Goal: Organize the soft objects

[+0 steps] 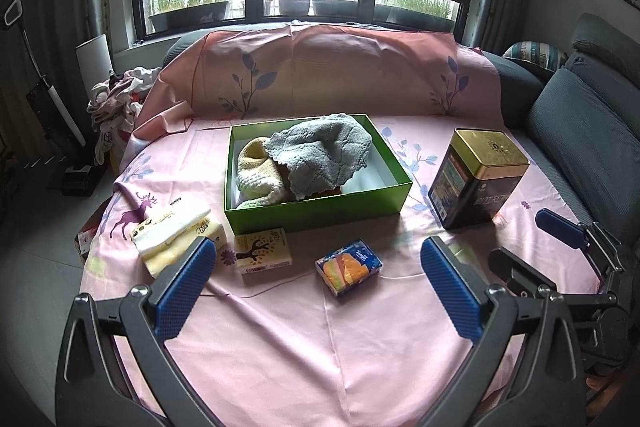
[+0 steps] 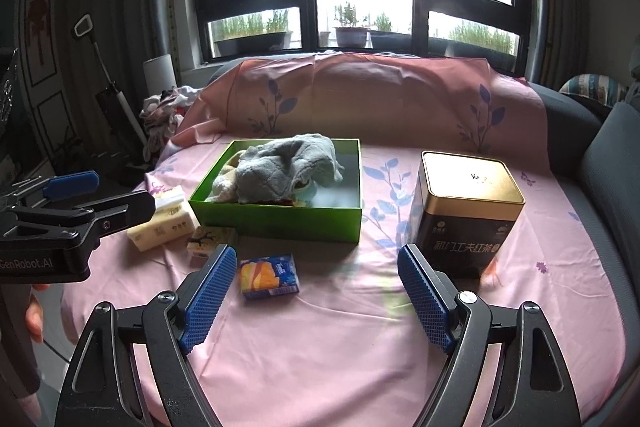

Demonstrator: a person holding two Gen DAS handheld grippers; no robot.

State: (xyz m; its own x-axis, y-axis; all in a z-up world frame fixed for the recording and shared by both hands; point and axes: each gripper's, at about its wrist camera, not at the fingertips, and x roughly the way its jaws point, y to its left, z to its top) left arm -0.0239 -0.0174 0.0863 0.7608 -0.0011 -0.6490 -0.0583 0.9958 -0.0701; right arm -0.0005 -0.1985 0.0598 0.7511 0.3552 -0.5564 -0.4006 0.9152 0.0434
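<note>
the grey cloth [image 1: 320, 151] lay in the green box [image 1: 320, 213] while three tissue packs (blue one [image 1: 349, 266] nearest) waited outside, both the left gripper [image 1: 318, 285] and right gripper [image 2: 316, 291] wide open, empty.

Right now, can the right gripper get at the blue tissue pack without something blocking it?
Probably yes. The right gripper is open, and the blue tissue pack lies on bare pink sheet just ahead of its left finger, nothing between.
</note>
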